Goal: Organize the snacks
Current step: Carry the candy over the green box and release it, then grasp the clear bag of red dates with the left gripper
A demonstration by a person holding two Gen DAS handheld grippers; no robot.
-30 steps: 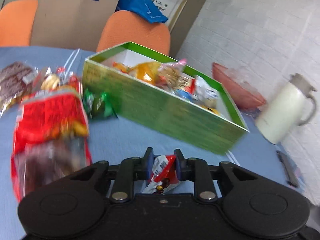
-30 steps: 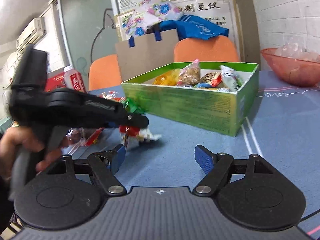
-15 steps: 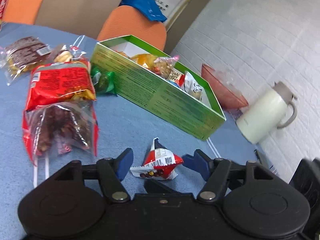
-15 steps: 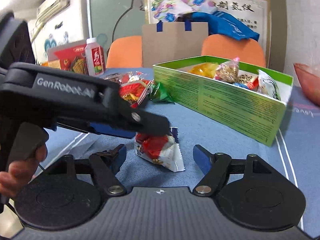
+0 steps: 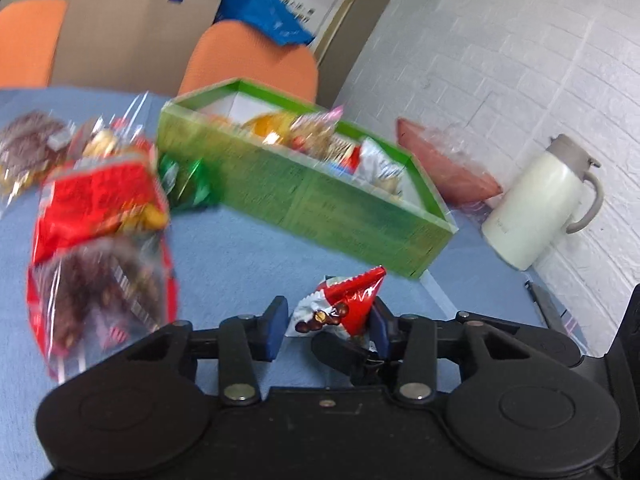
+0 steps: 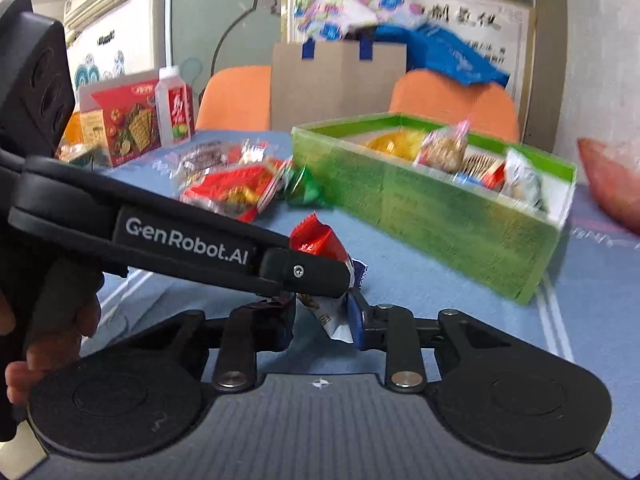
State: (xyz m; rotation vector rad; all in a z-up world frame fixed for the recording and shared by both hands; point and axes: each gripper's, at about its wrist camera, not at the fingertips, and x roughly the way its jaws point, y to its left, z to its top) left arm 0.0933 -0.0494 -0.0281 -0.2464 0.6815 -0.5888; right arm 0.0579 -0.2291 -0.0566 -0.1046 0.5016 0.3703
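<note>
On the blue tablecloth (image 5: 240,256), just short of the open green cardboard box (image 5: 320,216), a small red-and-white foil snack packet (image 5: 348,296) sits caught between both tools at once. The right gripper (image 6: 322,320) looks clamped on the packet's white crimped lower end. The left gripper (image 5: 328,326) has its jaws drawn in around the red upper part. One pad seems to touch the foil while the other shows a sliver of gap, so I cannot tell whether it is really gripping. From the right wrist view, one left finger lies across the packet's top.

This looks to me like a hand-over or a re-grip before the packet goes into the box. To do it well, I'd want only one claw carrying it: make sure the right one has a firm bite on the crimp rather than on loose foil, then spread the left jaws fully and back them away sideways so they don't drag the wrapper. The box already holds several packets toward its near end, so aim for a free spot and lift clear of the wall. The big red snack bags (image 5: 100,196) to the left are waiting their turn.
</note>
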